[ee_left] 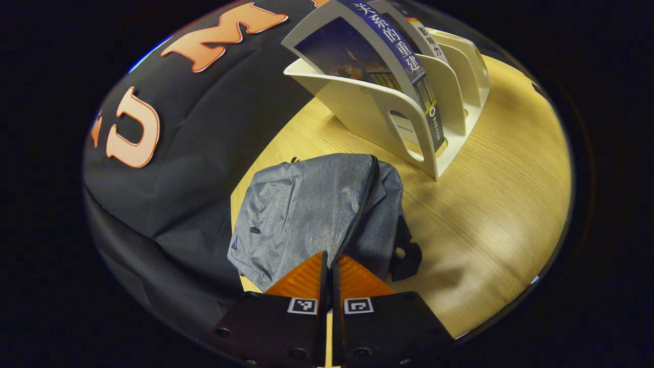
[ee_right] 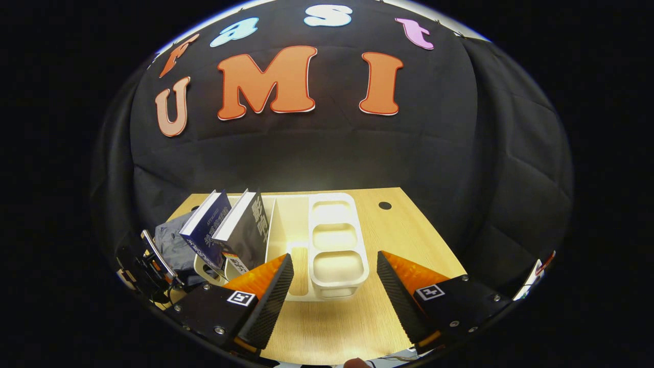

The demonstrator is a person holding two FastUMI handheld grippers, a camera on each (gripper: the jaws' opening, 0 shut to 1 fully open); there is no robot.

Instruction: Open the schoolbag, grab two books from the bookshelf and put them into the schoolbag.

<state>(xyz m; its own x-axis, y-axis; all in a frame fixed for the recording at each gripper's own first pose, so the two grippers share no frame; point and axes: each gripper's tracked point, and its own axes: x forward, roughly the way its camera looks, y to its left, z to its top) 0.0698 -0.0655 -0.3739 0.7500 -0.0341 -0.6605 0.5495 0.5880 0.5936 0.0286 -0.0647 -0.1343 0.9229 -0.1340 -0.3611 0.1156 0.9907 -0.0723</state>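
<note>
The grey schoolbag (ee_left: 317, 214) is lying flat on the light wooden surface (ee_left: 490, 214), close to that surface's left edge where the black booth cloth (ee_left: 168, 168) is hanging down. Its dark zipper (ee_left: 360, 209) is running along the top seam toward the camera, and the teeth are looking closed along the visible length. A black strap buckle (ee_left: 406, 255) is sticking out at the bag's right side.

The left gripper (ee_left: 329, 266) is sitting at the near end of the zipper line with its jaws pressed nearly together; whether they are pinching the zipper pull cannot be told, since the tips are covering that spot.

Beyond the bag, the white bookshelf (ee_left: 378, 117) is standing on the surface, apart from the bag, with two books leaning in its nearest slots: a dark blue-spined book (ee_left: 393, 51) and a second book (ee_left: 424, 36) behind it. To the right of bag and rack, a broad stretch of bare wood is lying open up to the surface's far edge.

In the right gripper view, the right gripper (ee_right: 334, 278) is hovering with its jaws spread wide and holding nothing, facing the bookshelf (ee_right: 337, 240) end-on. The two books (ee_right: 230, 230) are leaning leftward in the left slots, while the right-hand compartments are standing vacant. The schoolbag (ee_right: 171, 245) is peeking out left of the rack, beside the other gripper (ee_right: 148, 266). Open wood is lying right of the rack, up to the surface's right edge.
</note>
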